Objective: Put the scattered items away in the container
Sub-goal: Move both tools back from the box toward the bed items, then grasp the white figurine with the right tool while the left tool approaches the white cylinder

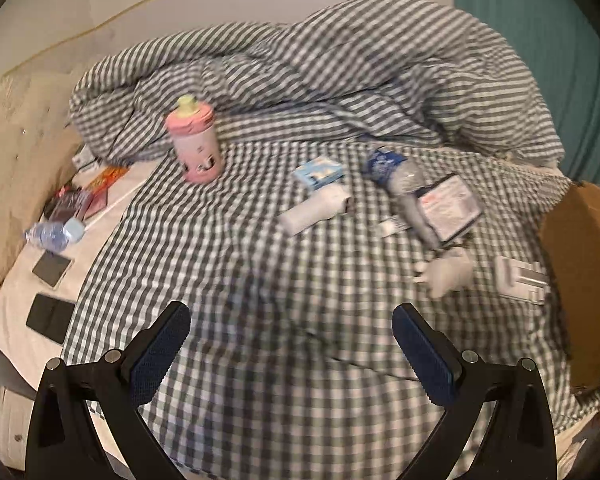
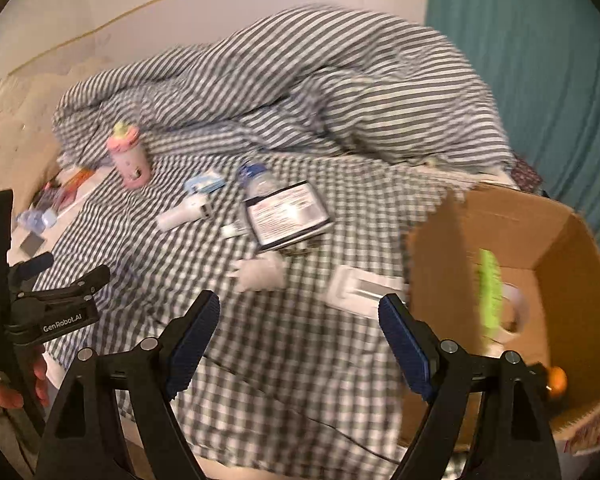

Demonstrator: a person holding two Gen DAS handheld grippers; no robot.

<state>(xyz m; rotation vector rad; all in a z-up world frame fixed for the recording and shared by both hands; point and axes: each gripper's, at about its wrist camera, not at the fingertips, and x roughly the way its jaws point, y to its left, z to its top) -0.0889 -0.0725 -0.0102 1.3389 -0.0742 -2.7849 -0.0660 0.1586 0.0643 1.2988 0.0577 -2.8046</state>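
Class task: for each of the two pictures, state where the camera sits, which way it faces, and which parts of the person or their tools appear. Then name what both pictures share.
Left wrist view: sits on the left gripper, looking forward and down over the checked bedspread; only its own two open fingers show.
Right wrist view: sits on the right gripper, facing the bed and the cardboard box; its open fingers, the left gripper and a hand show.
Shared: pink bottle, clear bottle, box.

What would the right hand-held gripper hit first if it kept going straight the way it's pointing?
Most likely the bare checked bedsheet, between its open fingers. The white flat packet lies just beyond, slightly right; depth is uncertain.
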